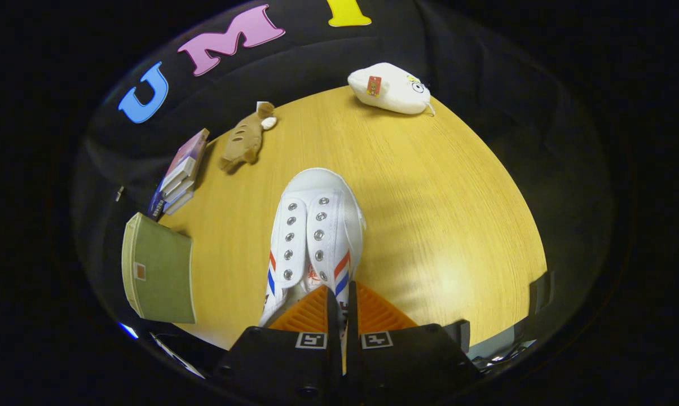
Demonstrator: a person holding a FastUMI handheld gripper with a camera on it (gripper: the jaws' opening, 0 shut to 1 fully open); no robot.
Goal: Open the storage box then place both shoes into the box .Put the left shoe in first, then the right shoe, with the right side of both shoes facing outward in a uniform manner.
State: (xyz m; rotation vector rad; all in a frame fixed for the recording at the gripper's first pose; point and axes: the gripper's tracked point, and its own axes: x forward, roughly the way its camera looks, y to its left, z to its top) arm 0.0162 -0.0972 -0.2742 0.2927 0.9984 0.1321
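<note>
White canvas shoe (317, 231) hangs toe-forward from the gripper (342, 307), whose fingers are clamped tight on its rear edge.

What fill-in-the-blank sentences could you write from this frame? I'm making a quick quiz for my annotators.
1. The gripper has its jaws closed on the side wall of the white ____, gripped at its heel end.
2. The shoe's toe points away from the jaws, toward the white ____ toy at the table's far edge.
3. The brown plush toy lies beside a stack of ____.
4. The green storage box stands on the ____ table.

Missing words: shoe; plush; books; wooden
</note>
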